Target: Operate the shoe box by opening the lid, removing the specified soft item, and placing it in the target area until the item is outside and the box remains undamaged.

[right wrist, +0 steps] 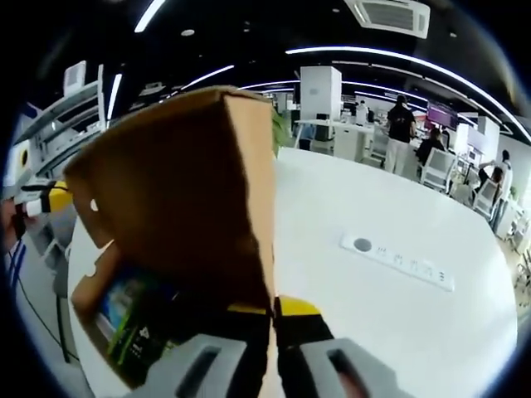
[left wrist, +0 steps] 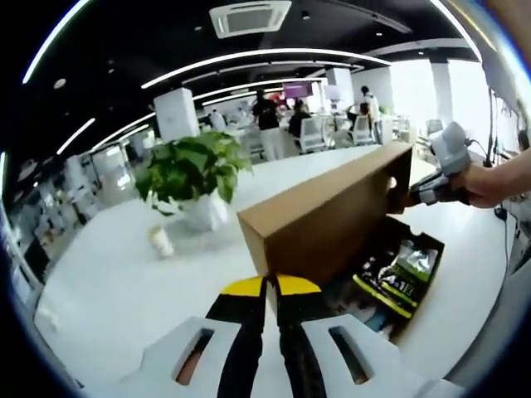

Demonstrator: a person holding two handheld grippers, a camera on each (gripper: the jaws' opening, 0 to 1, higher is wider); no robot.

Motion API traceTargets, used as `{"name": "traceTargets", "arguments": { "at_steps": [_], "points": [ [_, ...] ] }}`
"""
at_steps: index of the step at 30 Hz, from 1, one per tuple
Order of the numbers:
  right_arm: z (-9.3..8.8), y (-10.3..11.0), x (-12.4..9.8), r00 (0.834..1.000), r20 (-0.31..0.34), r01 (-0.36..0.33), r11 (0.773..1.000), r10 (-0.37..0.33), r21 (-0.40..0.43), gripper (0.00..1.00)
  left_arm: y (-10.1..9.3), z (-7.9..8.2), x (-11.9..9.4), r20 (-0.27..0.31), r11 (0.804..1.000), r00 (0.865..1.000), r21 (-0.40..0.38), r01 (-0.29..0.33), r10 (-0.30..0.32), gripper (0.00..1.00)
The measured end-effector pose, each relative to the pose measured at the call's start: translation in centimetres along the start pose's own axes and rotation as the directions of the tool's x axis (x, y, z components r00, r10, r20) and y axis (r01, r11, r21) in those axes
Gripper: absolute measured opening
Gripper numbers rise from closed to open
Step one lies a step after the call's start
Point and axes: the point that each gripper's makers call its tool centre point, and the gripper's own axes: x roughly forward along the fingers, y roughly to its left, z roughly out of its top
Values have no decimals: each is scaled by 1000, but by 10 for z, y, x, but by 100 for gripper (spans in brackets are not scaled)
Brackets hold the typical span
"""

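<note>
In the left gripper view, the left gripper [left wrist: 270, 286] has its jaws pinched narrow on the near edge of the brown cardboard lid [left wrist: 323, 220], which stands raised over the shoe box [left wrist: 419, 286] on the white table [left wrist: 108, 274]. A green-and-black packet [left wrist: 397, 274] lies inside the box. The right gripper [left wrist: 431, 189], held in a hand [left wrist: 489, 178], grips the lid's far end. A potted plant [left wrist: 192, 178] stands beyond. In the right gripper view, that gripper's jaws are closed on the lid edge
</note>
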Motion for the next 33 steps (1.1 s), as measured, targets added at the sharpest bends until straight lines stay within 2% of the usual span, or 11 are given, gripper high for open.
{"name": "traceTargets", "arguments": {
  "at_steps": [8, 13, 19, 25, 30, 33],
  "points": [
    [3, 0, 1, 1000, -7, 6, 1000, -6, 11, 0, 4, 3, 9, -5, 1000, 1000, 28, -1, 1, 2],
    [3, -1, 2, 1000, -7, 8, 1000, -8, 15, 0, 3, -5, 16, -41, 999, 999, 33, 0, 1, 3],
    [3, -1, 2, 1000, -5, 7, 1000, -7, 28, 0, -1, -29, 27, -117, 1000, 993, 22, 13, -10, 4],
    [3, -1, 2, 1000, -8, 4, 999, -4, 31, 0, -5, -57, 35, -182, 999, 983, -52, 9, -19, 5],
    [3, -1, 2, 1000, -7, 4, 1000, -4, 30, 0, -6, -68, 39, -202, 997, 979, -80, 11, -27, 5],
    [3, -1, 2, 1000, -8, 2, 1000, -2, 28, 0, -7, -69, 41, -204, 995, 978, -102, 16, -36, 2]
  ]
}}
